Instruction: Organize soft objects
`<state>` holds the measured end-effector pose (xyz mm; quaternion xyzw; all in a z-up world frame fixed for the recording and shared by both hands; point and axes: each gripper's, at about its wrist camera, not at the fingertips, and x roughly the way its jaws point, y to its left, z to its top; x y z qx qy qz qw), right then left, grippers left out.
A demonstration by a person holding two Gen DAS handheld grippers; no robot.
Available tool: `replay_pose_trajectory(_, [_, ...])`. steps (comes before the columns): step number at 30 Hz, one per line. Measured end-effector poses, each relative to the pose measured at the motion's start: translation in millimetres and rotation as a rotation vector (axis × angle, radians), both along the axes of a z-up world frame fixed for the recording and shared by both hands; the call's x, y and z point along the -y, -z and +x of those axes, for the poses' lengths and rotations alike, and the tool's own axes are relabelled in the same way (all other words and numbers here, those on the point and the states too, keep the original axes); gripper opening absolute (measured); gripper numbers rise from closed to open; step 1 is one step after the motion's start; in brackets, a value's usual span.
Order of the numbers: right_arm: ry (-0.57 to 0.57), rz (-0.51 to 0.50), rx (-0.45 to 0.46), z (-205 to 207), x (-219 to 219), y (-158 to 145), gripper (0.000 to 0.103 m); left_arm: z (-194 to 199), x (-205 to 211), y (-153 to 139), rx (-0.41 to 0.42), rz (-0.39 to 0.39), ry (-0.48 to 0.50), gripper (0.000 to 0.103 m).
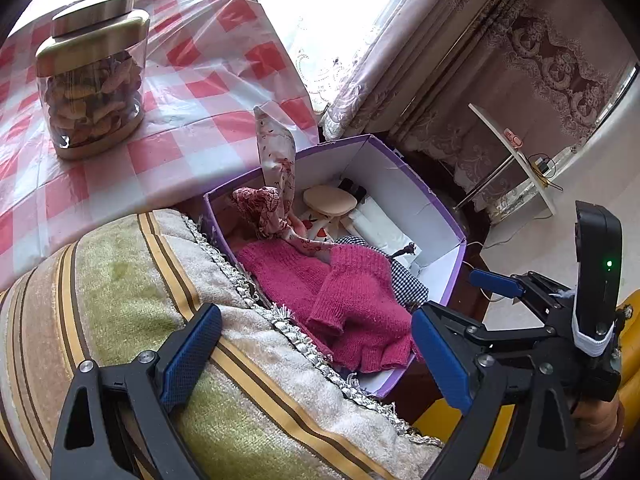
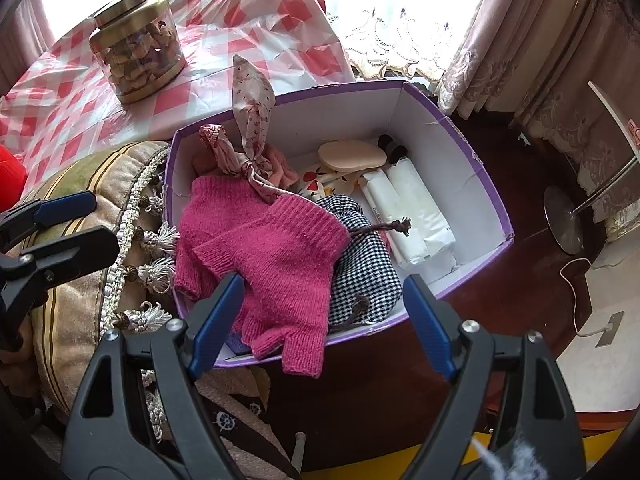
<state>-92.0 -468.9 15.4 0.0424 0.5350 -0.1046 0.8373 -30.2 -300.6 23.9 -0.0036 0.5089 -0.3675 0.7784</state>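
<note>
**Both hands empty, gloves in the box**

I hold both grippers apart over the purple box (image 2: 496,216): right gripper (image 2: 324,320) fingers spread, left gripper (image 1: 316,360) fingers spread, nothing pinched. The pink gloves (image 2: 272,248) lie inside the box, one draped over its near rim. I judge tucking that glove in comes next. Only the right view shows something red (image 2: 10,176) left of the box; the jar (image 1: 92,80) stands beyond.

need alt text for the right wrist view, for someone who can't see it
An open right gripper hovers over a purple box holding pink gloves, a checked pouch, a knotted scarf and white packs. One glove's fingers hang over the near rim. Behind sits a jar on a red-checked cloth; a tasselled cushion lies left.
</note>
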Motion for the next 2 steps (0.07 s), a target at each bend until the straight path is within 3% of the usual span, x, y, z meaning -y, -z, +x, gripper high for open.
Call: replay_pose_trajectory(2, [-0.004, -0.001, 0.001, 0.6, -2.3, -1.4, 0.084, 0.2, 1.0, -2.6, -0.002, -0.03, 0.026, 0.099])
